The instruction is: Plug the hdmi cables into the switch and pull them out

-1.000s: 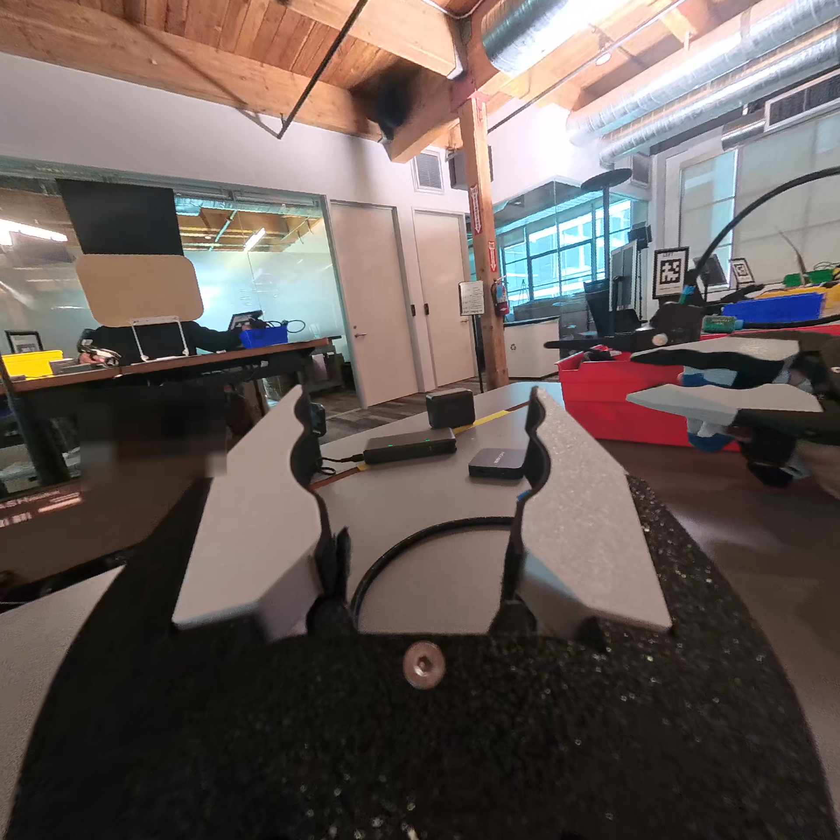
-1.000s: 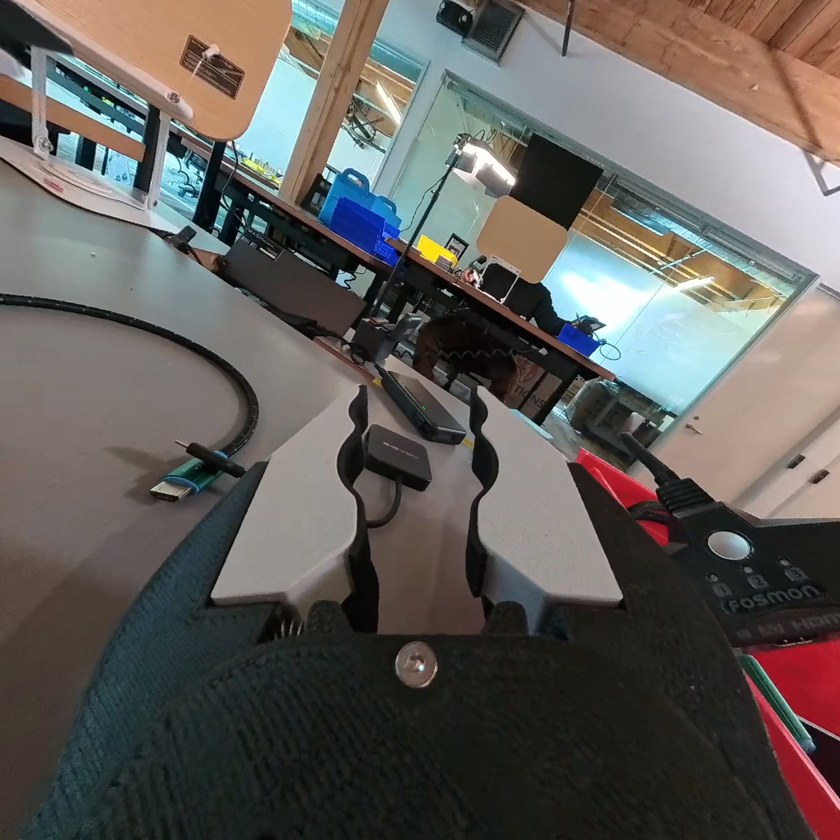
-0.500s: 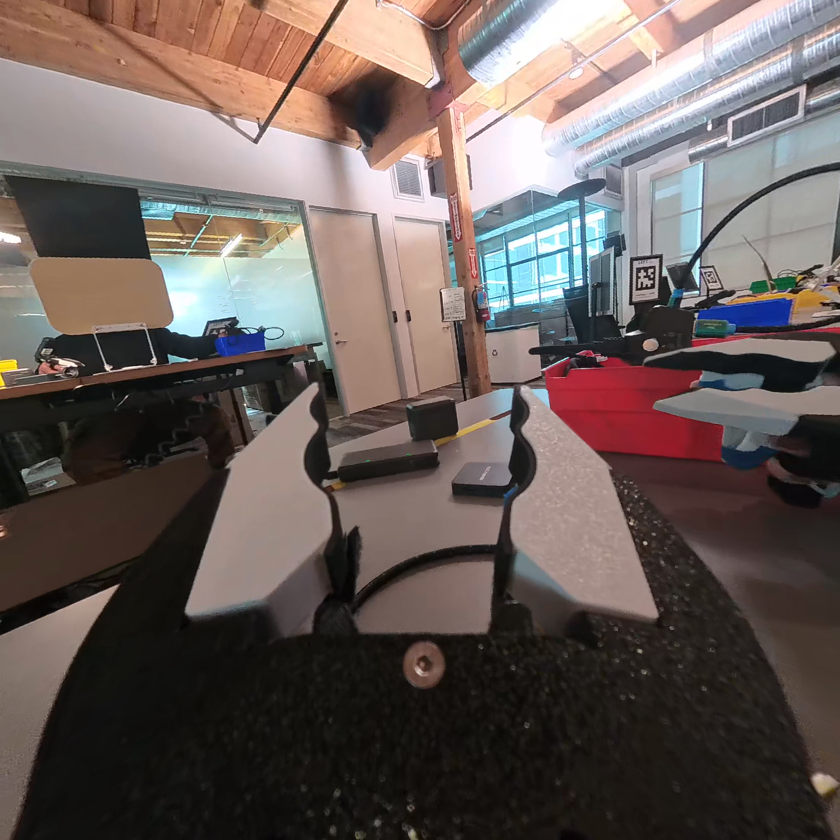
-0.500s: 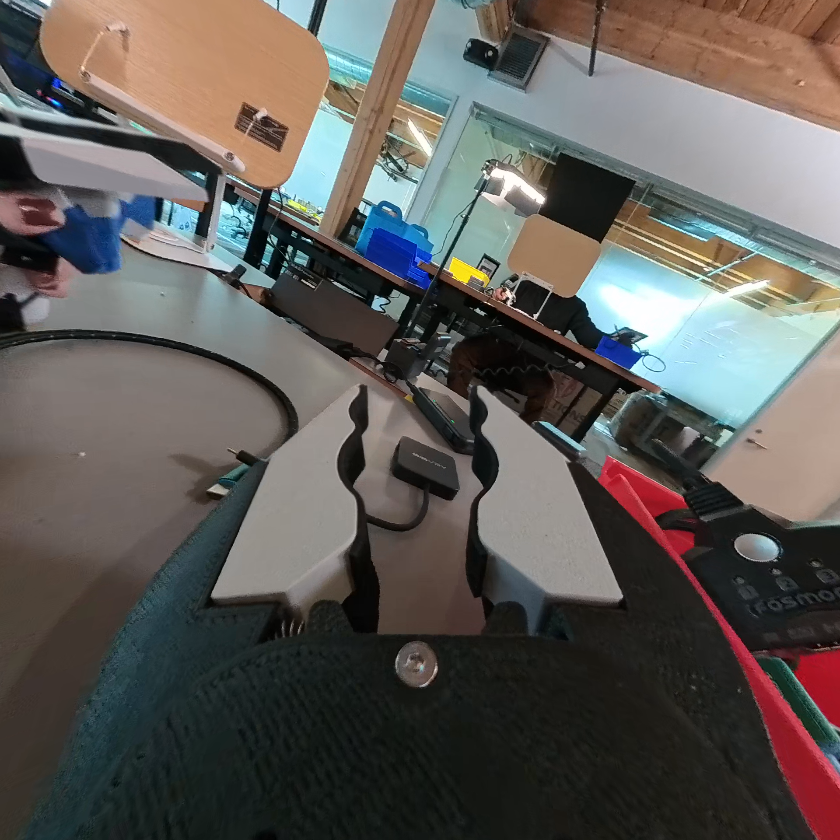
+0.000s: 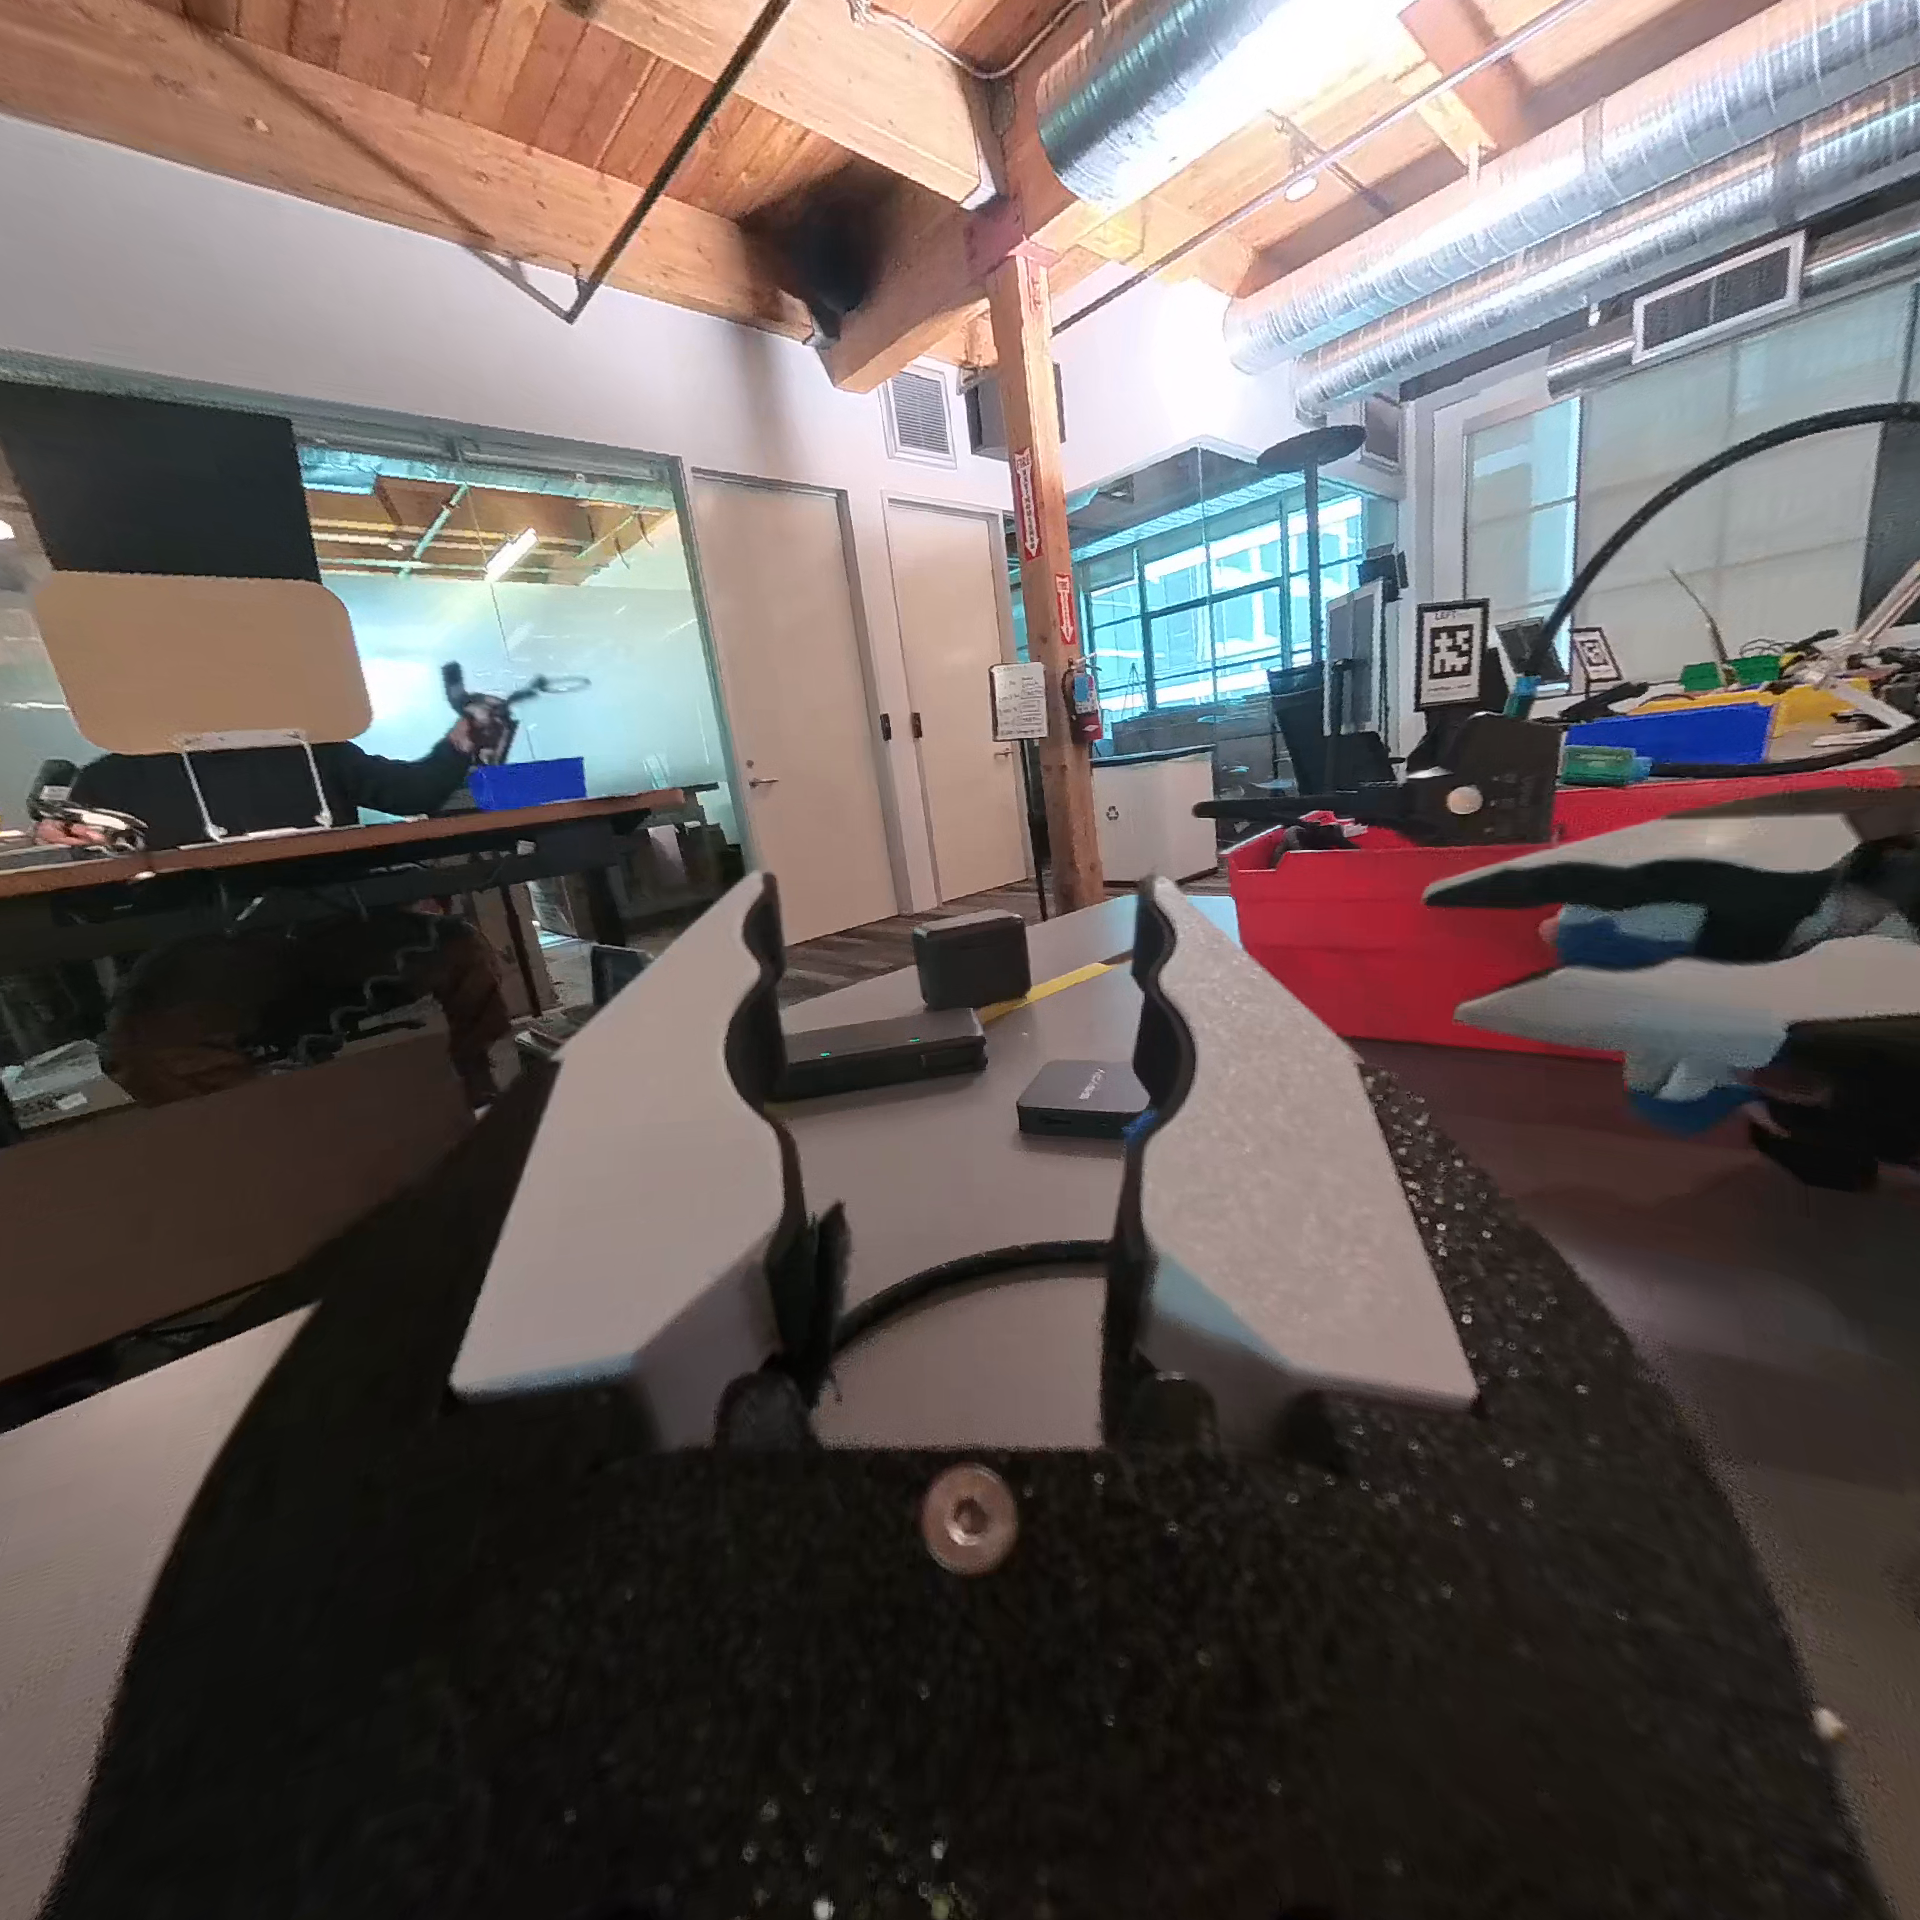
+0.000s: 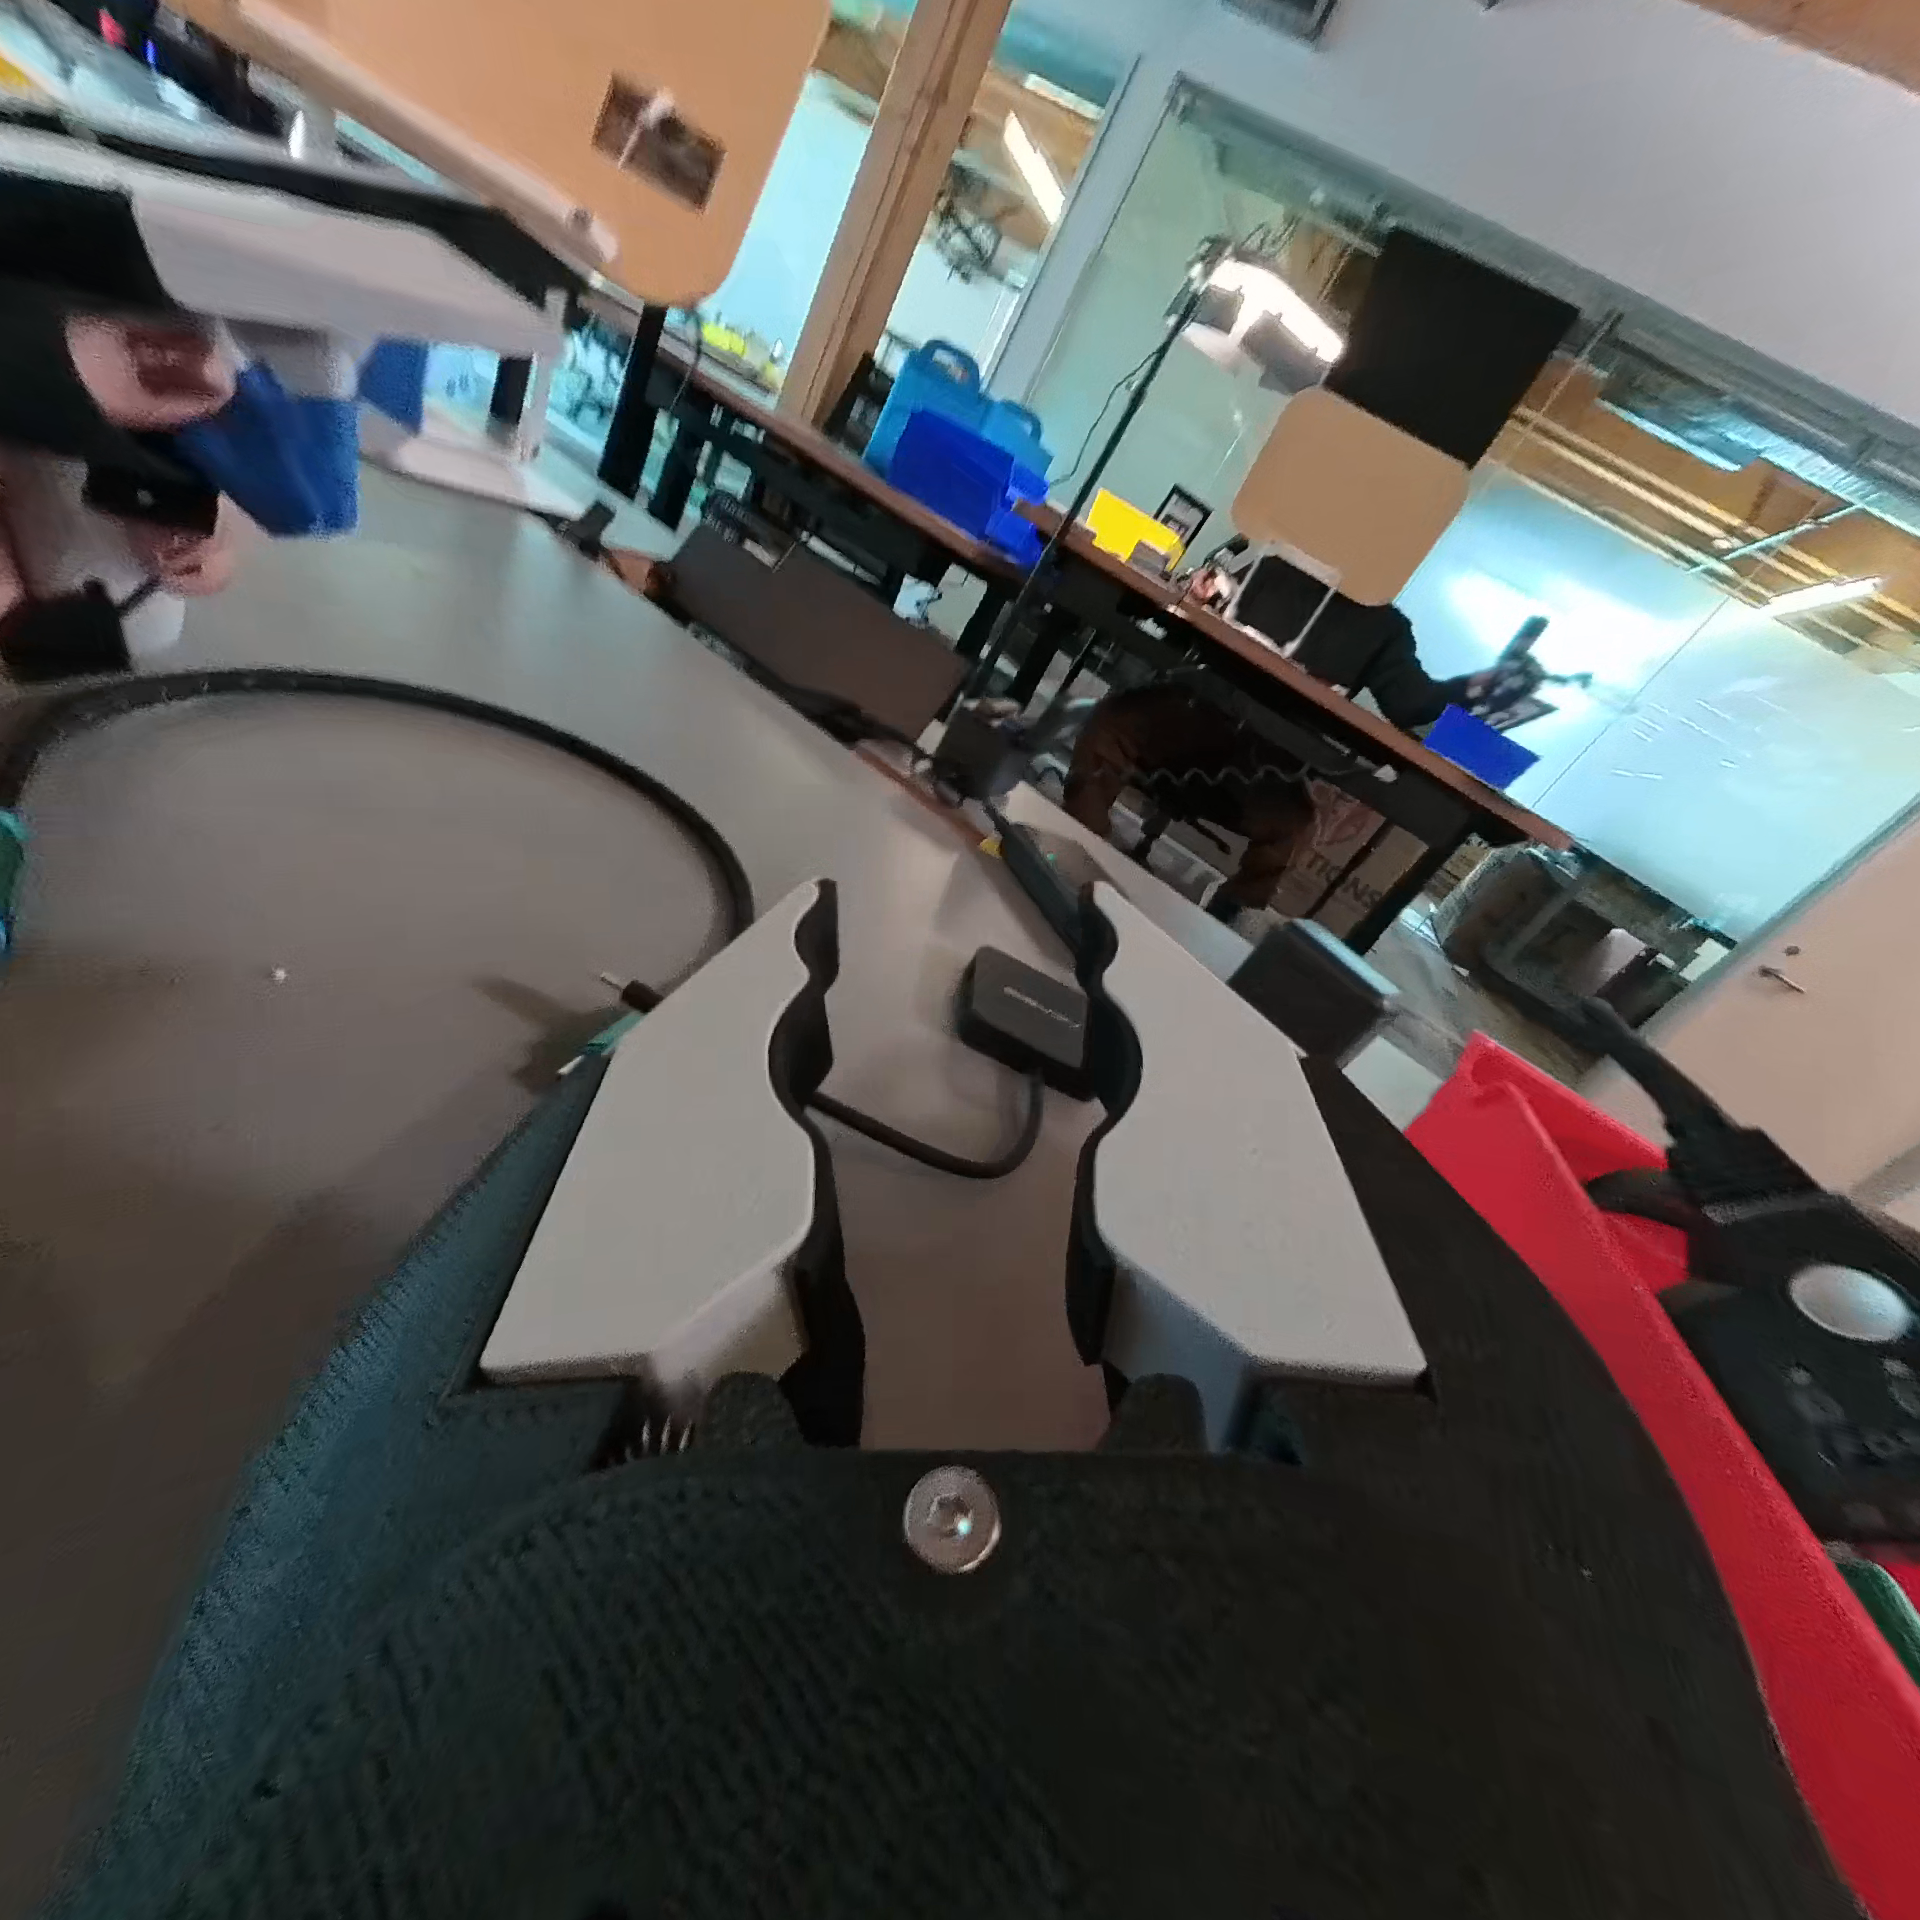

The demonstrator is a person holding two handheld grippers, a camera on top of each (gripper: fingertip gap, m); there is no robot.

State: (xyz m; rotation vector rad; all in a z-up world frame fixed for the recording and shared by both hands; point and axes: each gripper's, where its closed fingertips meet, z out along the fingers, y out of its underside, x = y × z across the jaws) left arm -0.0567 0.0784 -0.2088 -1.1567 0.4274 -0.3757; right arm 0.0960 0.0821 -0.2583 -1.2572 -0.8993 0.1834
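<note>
My left gripper (image 5: 954, 904) is open and empty above the grey table (image 5: 935, 1174). A black HDMI cable (image 5: 935, 1276) curves on the table under its fingers. My right gripper (image 6: 958, 904) is open and empty, low over the table; it also shows in the left wrist view (image 5: 1662, 987). The black switch (image 6: 1849, 1382) with a white round button lies on a red bin (image 6: 1538, 1174) at my right; it also shows in the left wrist view (image 5: 1475, 800). The cable's loop (image 6: 623, 769) lies to the left, and its teal plug (image 6: 608, 1034) peeks out beside my left finger.
A small black adapter (image 6: 1023, 1008) with a thin lead, a flat black box (image 5: 883, 1049) with green lights and a black cube (image 5: 971, 956) lie ahead on the table. The left gripper (image 6: 312, 281) hovers at the far left. A person sits at a far desk (image 5: 343, 831). To the black switch (image 6: 1849, 1382): right tips about 15 cm, left tips about 30 cm.
My left jaws have narrowed while staying empty. The right gripper has swung so the left gripper has come into its view and the adapter has drifted right. Its jaws have held their gap.
</note>
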